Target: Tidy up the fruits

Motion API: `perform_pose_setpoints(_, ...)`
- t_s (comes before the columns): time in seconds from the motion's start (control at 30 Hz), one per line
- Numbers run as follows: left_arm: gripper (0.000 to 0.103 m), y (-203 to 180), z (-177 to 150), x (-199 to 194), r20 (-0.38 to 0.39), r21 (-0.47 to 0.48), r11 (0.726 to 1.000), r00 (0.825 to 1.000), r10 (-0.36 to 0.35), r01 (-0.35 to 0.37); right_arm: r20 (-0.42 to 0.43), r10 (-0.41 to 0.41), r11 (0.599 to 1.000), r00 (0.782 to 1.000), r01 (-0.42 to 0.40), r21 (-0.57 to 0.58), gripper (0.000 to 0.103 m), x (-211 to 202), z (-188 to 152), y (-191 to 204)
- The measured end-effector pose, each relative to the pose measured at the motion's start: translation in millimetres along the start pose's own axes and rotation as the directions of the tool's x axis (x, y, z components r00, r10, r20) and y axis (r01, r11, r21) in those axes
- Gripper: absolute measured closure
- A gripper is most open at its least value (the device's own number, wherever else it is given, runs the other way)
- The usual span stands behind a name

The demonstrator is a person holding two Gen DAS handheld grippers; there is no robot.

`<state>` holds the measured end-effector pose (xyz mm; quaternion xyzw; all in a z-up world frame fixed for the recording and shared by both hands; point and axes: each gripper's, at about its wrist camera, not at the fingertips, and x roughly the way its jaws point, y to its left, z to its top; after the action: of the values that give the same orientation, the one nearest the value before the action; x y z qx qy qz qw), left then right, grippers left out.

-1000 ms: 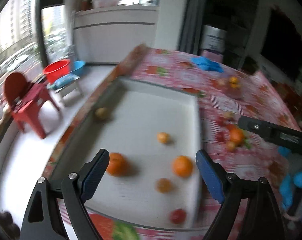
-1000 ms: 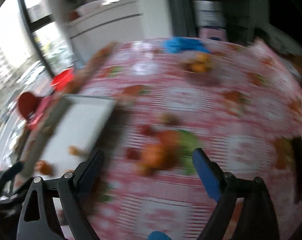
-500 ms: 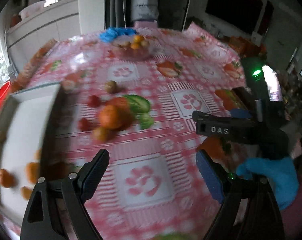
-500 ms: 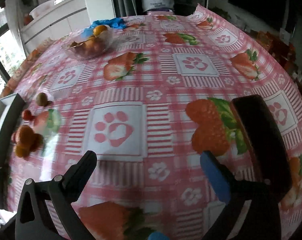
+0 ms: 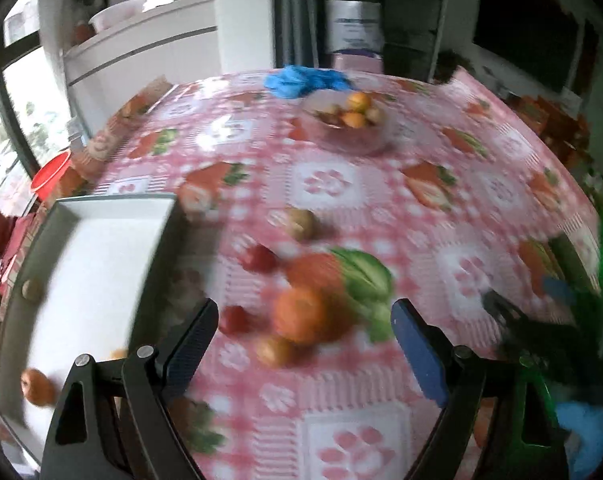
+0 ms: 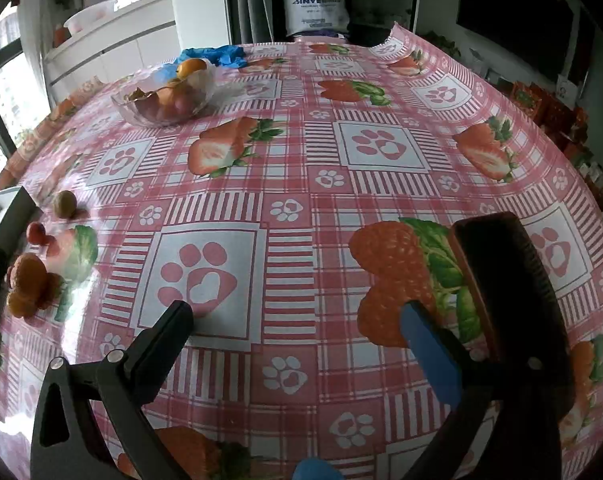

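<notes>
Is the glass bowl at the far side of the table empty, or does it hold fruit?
It holds fruit: the glass bowl contains an orange on top and more pieces beneath.

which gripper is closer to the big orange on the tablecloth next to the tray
Left. The left gripper is open right in front of the big orange. The right gripper is open too, with that orange far off to its left.

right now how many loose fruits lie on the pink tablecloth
5, clustered beside the white rectangular tray: one brownish round fruit farthest, two small red fruits, one large orange, one small orange fruit nearest. Blur may hide others.
</notes>
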<state>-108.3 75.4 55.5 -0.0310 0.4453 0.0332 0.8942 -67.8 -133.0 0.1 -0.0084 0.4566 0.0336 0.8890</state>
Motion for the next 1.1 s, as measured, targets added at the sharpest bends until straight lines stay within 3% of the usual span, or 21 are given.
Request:
perform_pose_setpoints(0.17, 0.014, 4.2, 3.9, 11.3, -0.03, -0.059, 0.998, 1.0, 0.001, -0.003, 0.002, 0.007, 1.0, 1.0, -0.007, -0.004, 0.0, 6.4, 9.0, -0.4)
perform_pose_setpoints(0.33, 0.014, -46.8, -9.0, 6.5, 0.006, 0.102, 0.995, 1.0, -0.008, 0.007, 0.008, 0.015, 1.0, 1.0, -0.015, -0.008, 0.0, 17.2, 24.7, -6.0)
perform_pose_setpoints(0.53, 0.014, -83.4, -29.6, 15.8, 0.002, 0.165, 0.985, 0.999, -0.049, 0.048, 0.01, 0.022, 1.0, 1.0, -0.022, -0.009, 0.0, 18.7, 27.4, -8.3)
perform_pose_setpoints(0.73, 0.013, -89.1, -31.5, 36.1, -0.012, 0.159, 0.987, 0.999, -0.034, 0.036, 0.007, 0.012, 1.0, 1.0, -0.011, -0.016, 0.0, 18.7, 27.3, -6.3)
perform_pose_setpoints(0.8, 0.0, -86.6, -28.3, 45.0, -0.026, 0.141, 0.989, 0.999, -0.044, 0.047, 0.008, 0.013, 1.0, 1.0, -0.013, -0.015, 0.0, 18.6, 27.1, -6.7)
perform_pose_setpoints(0.83, 0.0, -84.2, -26.5, 47.6, -0.034, 0.123, 0.99, 0.997, -0.068, 0.072, 0.007, 0.012, 1.0, 1.0, -0.012, -0.016, 0.0, 18.7, 27.9, -6.1)
perform_pose_setpoints(1.1, 0.0, -87.1, -19.0, 55.2, -0.034, 0.116, 0.991, 0.997, -0.063, 0.066, 0.008, 0.012, 1.0, 1.0, -0.012, -0.016, 0.0, 18.7, 27.8, -6.6)
